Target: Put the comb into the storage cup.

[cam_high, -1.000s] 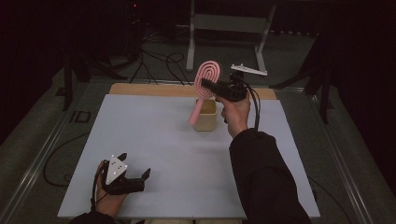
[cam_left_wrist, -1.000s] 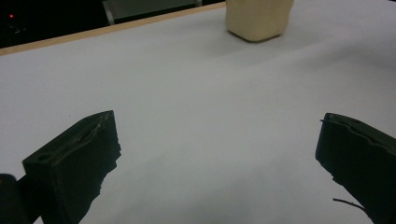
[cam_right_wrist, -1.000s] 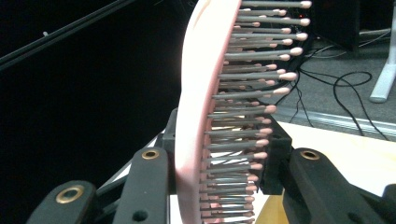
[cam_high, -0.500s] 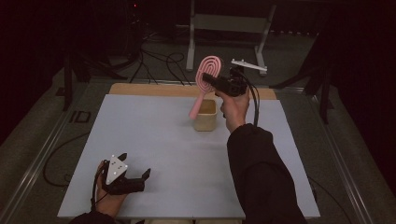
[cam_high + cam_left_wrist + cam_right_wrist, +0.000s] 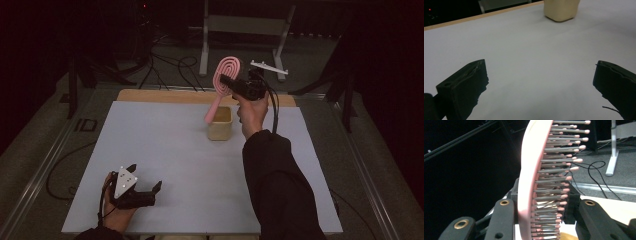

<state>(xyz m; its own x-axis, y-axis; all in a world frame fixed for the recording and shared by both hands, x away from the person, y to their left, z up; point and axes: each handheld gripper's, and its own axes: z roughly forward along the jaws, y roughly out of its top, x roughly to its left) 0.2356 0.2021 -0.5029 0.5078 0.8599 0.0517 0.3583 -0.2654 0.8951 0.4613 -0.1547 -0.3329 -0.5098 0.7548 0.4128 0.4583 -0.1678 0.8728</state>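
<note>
A dark room surrounds the white bench (image 5: 165,150). The right gripper (image 5: 235,86) clamps a pink hairbrush (image 5: 226,72) by its head, handle seemingly dipping into the beige cup (image 5: 220,129); the bristled grip could slip. The left gripper (image 5: 142,192) rests wide apart, empty.

hairbrush (image 5: 223,80): 1 | cup (image 5: 220,123): 1 | table (image 5: 165,150): 1 | grippers: 2
</note>
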